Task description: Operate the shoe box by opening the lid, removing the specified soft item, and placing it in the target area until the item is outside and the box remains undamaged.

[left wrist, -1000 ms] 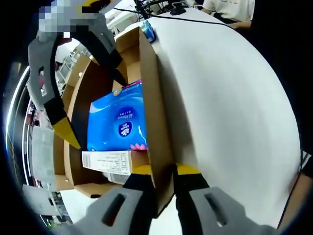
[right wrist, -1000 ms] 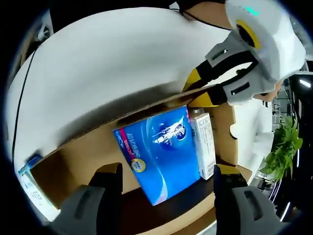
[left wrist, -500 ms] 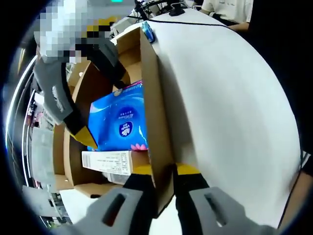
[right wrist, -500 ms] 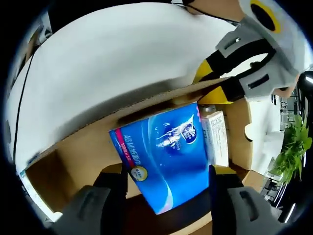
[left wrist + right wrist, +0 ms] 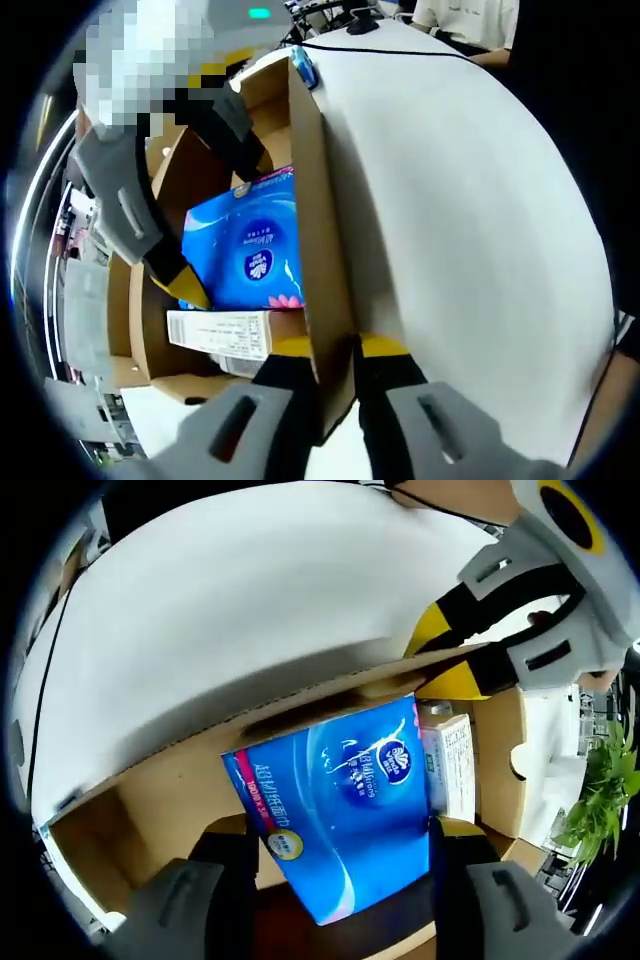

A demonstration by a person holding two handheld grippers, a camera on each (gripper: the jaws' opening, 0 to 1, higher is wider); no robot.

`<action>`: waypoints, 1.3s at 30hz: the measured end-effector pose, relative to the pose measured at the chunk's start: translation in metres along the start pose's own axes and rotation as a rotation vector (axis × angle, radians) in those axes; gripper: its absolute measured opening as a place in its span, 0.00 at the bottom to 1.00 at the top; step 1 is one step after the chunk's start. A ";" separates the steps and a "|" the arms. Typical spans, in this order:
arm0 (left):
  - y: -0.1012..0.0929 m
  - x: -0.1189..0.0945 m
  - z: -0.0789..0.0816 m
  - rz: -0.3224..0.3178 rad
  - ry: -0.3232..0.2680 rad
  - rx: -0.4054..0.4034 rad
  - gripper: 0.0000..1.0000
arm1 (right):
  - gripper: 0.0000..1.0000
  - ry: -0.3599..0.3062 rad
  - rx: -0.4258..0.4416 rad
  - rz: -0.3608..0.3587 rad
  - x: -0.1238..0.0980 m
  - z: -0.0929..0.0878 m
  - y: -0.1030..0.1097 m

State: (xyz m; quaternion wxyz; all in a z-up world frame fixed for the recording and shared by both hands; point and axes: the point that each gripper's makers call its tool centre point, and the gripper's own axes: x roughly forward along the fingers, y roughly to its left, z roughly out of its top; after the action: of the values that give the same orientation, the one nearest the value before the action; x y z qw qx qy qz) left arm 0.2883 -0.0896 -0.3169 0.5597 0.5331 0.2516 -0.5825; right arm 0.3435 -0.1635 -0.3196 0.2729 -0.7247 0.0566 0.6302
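Compared with a second ago, the right gripper [image 5: 338, 830] has dropped deeper into the open brown cardboard shoe box [image 5: 312, 200], and its yellow-tipped jaws now straddle the blue plastic-wrapped pack of soft tissues [image 5: 340, 805] instead of hovering above it. Everything else has stayed put.

Nearest in the left gripper view, the left gripper [image 5: 333, 350] has its jaws pressed together on the box's long side wall, one inside and one outside, so it's basically pinning the box steady. It comes in low at one end of the box and looks along the wall.

Just past that, inside the box, a small white printed carton [image 5: 222, 332] lies right beside the blue pack, which sits on the box floor against that same wall. The right gripper reaches in from above and from the opposite side; its jaws are spread, one at each edge of the pack. I can't tell whether they've made contact yet, so no real grip.

Progress-wise: the box is open with the contents exposed, so that part is done. Still left by my reckoning: close on the pack, lift it out, set it down on the white table [image 5: 460, 200] outside the box.

Farther off there's a black cable [image 5: 400, 48] across the table and a person's sleeve at the far edge.
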 end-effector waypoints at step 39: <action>0.001 0.000 -0.004 0.011 0.054 -0.001 0.13 | 0.71 0.070 0.130 0.046 -0.008 -0.015 0.048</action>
State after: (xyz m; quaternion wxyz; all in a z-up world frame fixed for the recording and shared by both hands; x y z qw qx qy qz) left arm 0.2908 -0.0862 -0.3182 0.5562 0.5497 0.2638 -0.5647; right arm 0.3349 -0.2128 -0.3268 0.3029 -0.7254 0.1234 0.6056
